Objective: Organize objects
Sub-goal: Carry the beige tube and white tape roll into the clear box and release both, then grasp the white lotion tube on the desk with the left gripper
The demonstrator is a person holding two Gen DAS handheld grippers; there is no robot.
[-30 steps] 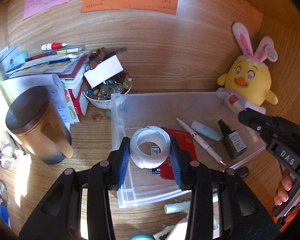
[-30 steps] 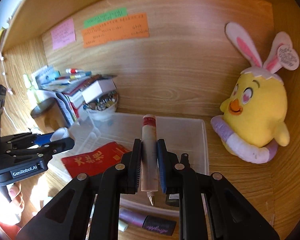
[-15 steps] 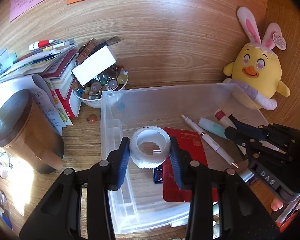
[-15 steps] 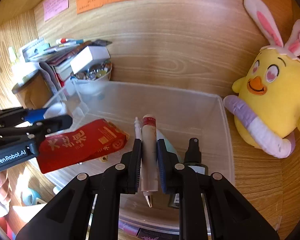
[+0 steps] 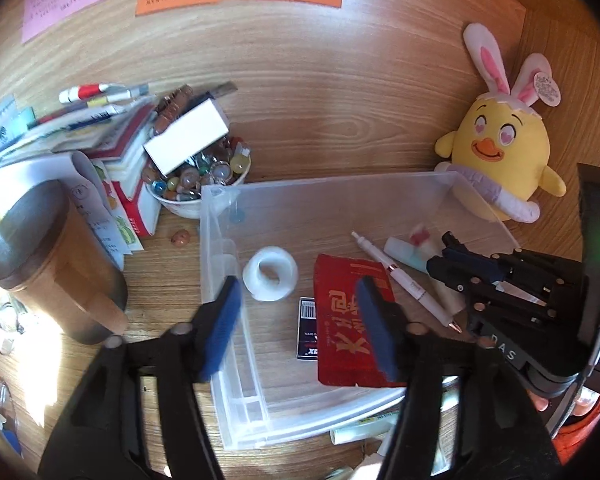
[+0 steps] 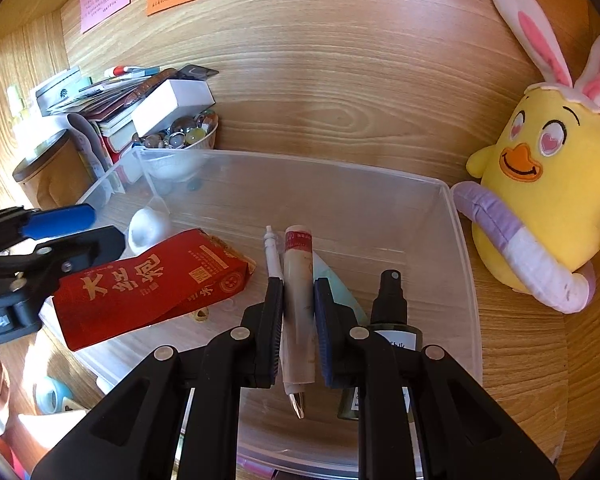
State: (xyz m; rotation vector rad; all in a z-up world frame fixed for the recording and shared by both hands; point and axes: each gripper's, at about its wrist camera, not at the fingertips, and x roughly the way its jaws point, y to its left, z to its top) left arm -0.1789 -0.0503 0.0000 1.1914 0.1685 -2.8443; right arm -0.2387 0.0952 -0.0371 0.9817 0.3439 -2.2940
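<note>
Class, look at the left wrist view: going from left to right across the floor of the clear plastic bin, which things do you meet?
White tape roll → dark blue card box → red packet → white pen → right gripper, shut on a pale tube.

Each gripper (image 6: 298, 320) — black frame, blue pads, silver screws.

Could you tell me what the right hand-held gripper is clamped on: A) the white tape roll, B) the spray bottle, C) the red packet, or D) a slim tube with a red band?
D: the right hand-held gripper pinches the tube between its pads.
</note>
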